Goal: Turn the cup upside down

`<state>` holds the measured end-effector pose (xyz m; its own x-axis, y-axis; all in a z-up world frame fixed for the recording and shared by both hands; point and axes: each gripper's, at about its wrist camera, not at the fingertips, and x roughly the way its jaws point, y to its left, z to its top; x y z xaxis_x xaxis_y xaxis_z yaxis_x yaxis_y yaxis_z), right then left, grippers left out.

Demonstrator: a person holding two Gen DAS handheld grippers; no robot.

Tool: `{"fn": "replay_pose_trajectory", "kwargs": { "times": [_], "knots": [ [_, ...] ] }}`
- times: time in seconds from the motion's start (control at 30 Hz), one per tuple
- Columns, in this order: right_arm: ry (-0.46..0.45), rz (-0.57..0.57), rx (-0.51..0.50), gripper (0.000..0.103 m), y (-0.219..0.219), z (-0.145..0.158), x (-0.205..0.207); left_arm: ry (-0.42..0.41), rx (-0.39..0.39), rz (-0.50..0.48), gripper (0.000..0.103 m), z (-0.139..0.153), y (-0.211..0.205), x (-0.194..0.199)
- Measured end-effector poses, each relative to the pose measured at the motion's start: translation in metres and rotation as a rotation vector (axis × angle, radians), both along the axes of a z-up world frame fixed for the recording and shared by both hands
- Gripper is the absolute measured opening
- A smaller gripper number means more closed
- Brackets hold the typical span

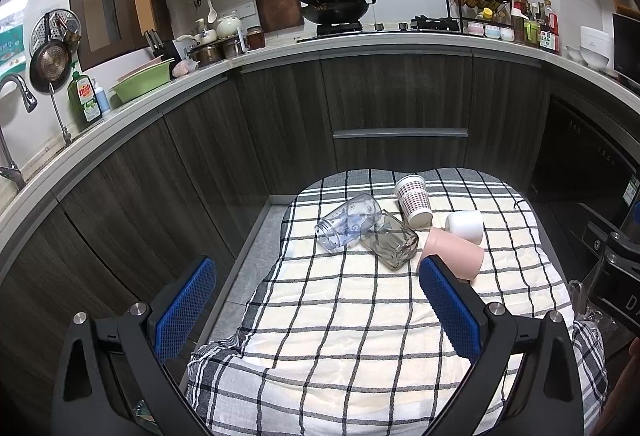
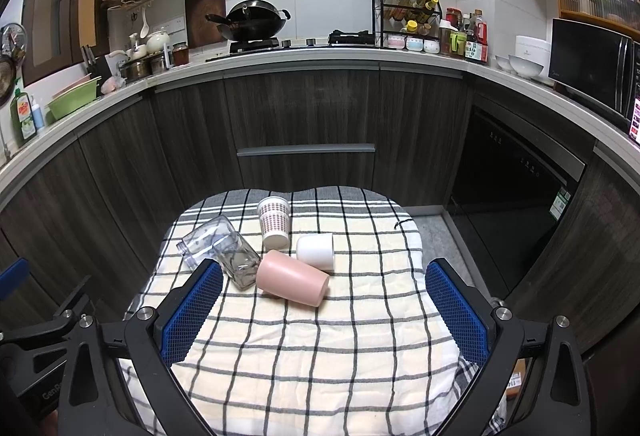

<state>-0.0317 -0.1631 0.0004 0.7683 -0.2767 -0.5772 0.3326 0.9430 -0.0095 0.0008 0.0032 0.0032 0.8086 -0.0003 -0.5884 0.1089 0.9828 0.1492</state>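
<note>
Nothing flipped yet: five cups clustered at the far end of the checked cloth [image 2: 320, 356], four on their sides, including the pink cup [image 2: 294, 278]; the patterned paper cup [image 2: 274, 222] leans. Left gripper [image 1: 316, 300] and right gripper [image 2: 324, 300] hover short of them, jaws spread and empty.

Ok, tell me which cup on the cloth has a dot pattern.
The paper cup at the far side of the checked cloth; the pink cup and white cup are plain.

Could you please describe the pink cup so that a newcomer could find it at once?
Look at the checked cloth in front of the dark cabinets. Five cups lie clustered at its far end. The pink cup lies on its side nearest the camera, the only pink one.
</note>
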Motion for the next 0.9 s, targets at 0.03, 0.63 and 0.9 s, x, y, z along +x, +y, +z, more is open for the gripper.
{"fn": "replay_pose_trajectory", "kwargs": {
  "times": [0.03,0.63,0.9],
  "knots": [
    [0.0,0.0,0.0,0.102,0.0,0.0,0.0,0.0,0.0,0.0,0.103,0.0,0.0,0.0],
    [0.004,0.001,0.002,0.102,0.0,-0.003,0.002,0.0,0.005,0.004,0.103,-0.001,0.002,0.001],
    [0.03,0.006,0.004,0.102,-0.004,-0.018,0.02,0.019,0.017,0.004,0.103,-0.013,0.003,0.02]
  ]
}}
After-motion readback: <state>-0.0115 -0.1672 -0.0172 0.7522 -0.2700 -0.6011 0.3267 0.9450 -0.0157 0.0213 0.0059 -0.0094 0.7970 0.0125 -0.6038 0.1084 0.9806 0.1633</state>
